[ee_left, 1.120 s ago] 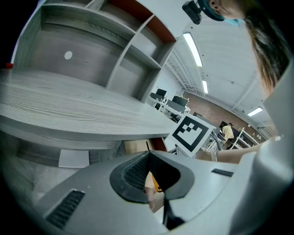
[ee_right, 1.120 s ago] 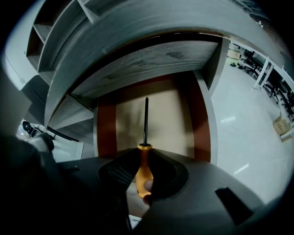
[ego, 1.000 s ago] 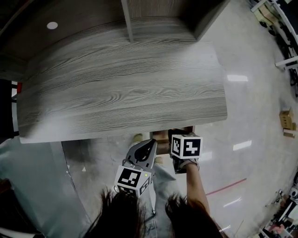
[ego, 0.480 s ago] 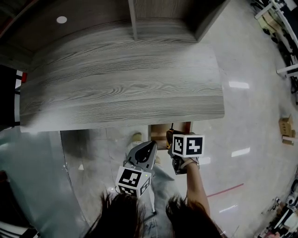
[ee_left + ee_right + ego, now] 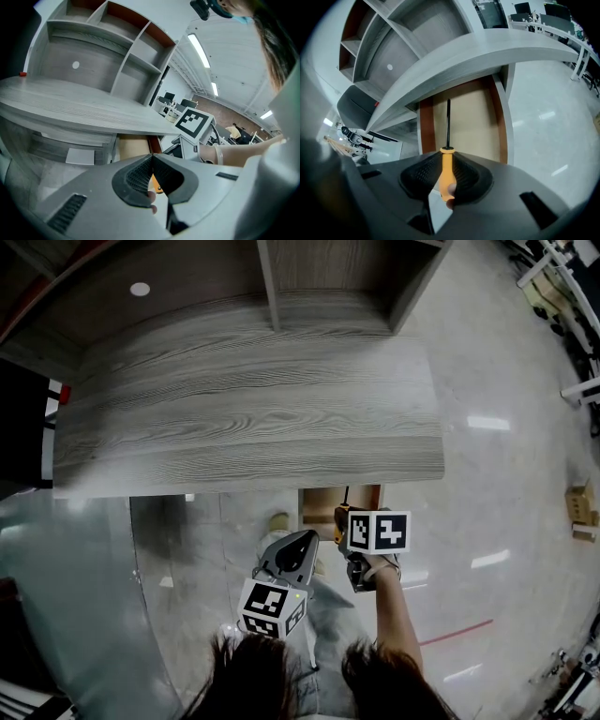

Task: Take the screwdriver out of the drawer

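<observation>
1. Our right gripper (image 5: 446,159) is clamped on the screwdriver (image 5: 448,126), its ribbed pads pressing the orange handle from both sides. Our left gripper (image 5: 151,161) has its jaws closed against each other with nothing between them.
2. Compared with a second ago, the head view shows more of the open drawer (image 5: 500,126) below the front edge of the desk (image 5: 253,418). The gap between the right gripper and that edge has grown. The screwdriver's handle and shaft, which we could not pick out then, now show ahead of the marker cube.
3. We judge from this that the tool is being drawn back toward us and the grasp is done. What remains is to bring the tip clear of the drawer.
4. The screwdriver points straight ahead from the right jaws, over the pale floor of the drawer and between its brown side walls. Its tip reaches toward the shadow under the desk.
5. It is a slim tool with a thin black shaft, a dark collar and a smooth orange handle. It sits straight in the grip.
</observation>
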Available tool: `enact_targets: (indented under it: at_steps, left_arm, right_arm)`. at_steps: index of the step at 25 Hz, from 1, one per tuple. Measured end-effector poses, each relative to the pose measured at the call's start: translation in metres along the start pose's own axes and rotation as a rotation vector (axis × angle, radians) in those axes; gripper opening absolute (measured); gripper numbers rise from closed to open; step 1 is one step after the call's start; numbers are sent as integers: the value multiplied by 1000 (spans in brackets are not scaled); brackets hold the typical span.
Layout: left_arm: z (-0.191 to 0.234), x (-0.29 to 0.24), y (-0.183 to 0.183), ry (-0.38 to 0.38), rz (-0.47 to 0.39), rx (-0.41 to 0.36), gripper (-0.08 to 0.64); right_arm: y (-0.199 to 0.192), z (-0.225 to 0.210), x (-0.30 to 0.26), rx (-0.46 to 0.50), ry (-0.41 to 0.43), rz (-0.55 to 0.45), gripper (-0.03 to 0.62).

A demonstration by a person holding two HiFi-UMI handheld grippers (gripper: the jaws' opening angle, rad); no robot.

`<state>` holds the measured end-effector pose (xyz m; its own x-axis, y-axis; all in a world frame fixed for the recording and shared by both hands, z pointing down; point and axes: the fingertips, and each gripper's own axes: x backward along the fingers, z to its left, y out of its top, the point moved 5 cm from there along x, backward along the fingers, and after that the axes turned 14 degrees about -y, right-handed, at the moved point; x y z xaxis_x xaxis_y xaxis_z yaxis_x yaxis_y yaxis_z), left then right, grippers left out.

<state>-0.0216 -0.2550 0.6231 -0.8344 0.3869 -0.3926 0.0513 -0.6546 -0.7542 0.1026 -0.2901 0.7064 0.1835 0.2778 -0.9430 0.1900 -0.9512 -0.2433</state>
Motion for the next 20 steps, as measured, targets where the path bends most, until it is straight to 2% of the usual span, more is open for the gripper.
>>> enact_targets:
  at_steps: [20]
  left_arm:
    - [-12, 15, 24, 102, -3, -1, 17]
  right_arm:
    - [-17, 1, 32, -15, 57, 22, 83]
